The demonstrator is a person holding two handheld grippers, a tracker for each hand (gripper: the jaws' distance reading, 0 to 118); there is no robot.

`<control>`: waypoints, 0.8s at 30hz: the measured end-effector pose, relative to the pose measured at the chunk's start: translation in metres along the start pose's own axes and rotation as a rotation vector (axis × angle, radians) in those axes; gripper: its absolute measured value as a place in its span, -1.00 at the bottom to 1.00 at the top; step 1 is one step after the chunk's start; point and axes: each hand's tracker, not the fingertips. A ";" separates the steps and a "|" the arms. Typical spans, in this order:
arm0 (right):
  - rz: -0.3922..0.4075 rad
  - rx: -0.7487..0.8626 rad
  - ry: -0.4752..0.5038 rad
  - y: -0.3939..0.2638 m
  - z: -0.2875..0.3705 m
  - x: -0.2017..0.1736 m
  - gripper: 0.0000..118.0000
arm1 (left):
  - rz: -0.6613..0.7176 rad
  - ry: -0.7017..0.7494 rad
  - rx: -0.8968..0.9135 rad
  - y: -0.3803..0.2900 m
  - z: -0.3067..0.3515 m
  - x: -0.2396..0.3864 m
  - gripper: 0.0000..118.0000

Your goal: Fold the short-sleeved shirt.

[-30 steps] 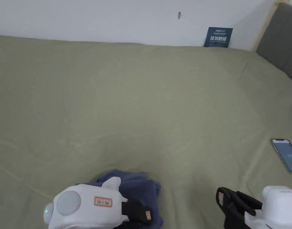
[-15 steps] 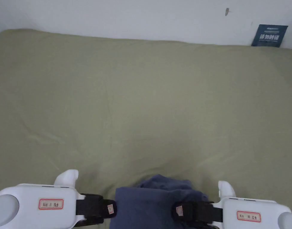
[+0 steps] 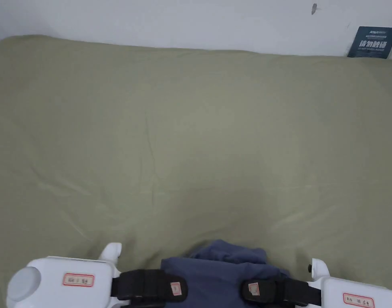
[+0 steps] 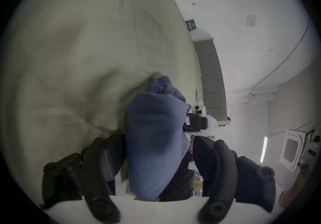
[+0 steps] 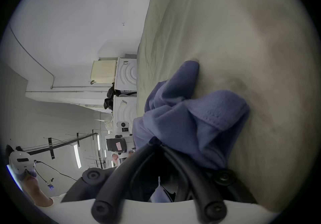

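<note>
Nearest to me, at the bottom edge of the head view, I am holding both tools low over the bed. My left gripper [image 3: 179, 288] is reaching in to the left edge of the blue short-sleeved shirt [image 3: 215, 276]. In the left gripper view its jaws are standing wide apart, with the cloth hanging between them and touching only the one jaw on the left side, so it is not pinching anything yet. My right gripper [image 3: 249, 289] is at the right edge of the shirt, and in the right gripper view its jaws are coming together to a point on a bunch of the blue cloth, so I judge it is gripping the shirt.

Half a second ago the left gripper was standing a little apart from the cloth; now its tip is overlapping the shirt edge. One second ago only the left tool was at the shirt and the right one was away to the side, open. I think this means that I am taking hold on both sides, to lift and spread the shirt before any fold. The shirt is still crumpled in a heap.

Farther away, the green bed sheet [image 3: 191, 140] is lying wide, with a few soft wrinkles. At the far wall a dark blue sign [image 3: 372, 42] is leaning.
</note>
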 end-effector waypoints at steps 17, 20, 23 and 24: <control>0.162 0.080 -0.077 -0.008 0.032 -0.061 -1.00 | -0.099 0.158 0.124 0.031 0.114 0.009 -0.41; 0.235 0.124 -0.132 -0.012 0.041 -0.078 -1.00 | -0.103 0.273 0.179 0.055 0.192 -0.003 -0.41; 0.267 0.153 -0.162 -0.021 0.046 -0.101 -1.00 | -0.073 0.368 0.210 0.082 0.266 -0.025 -0.41; 0.270 0.157 -0.167 -0.022 0.047 -0.104 -1.00 | -0.052 0.398 0.225 0.088 0.284 -0.029 -0.41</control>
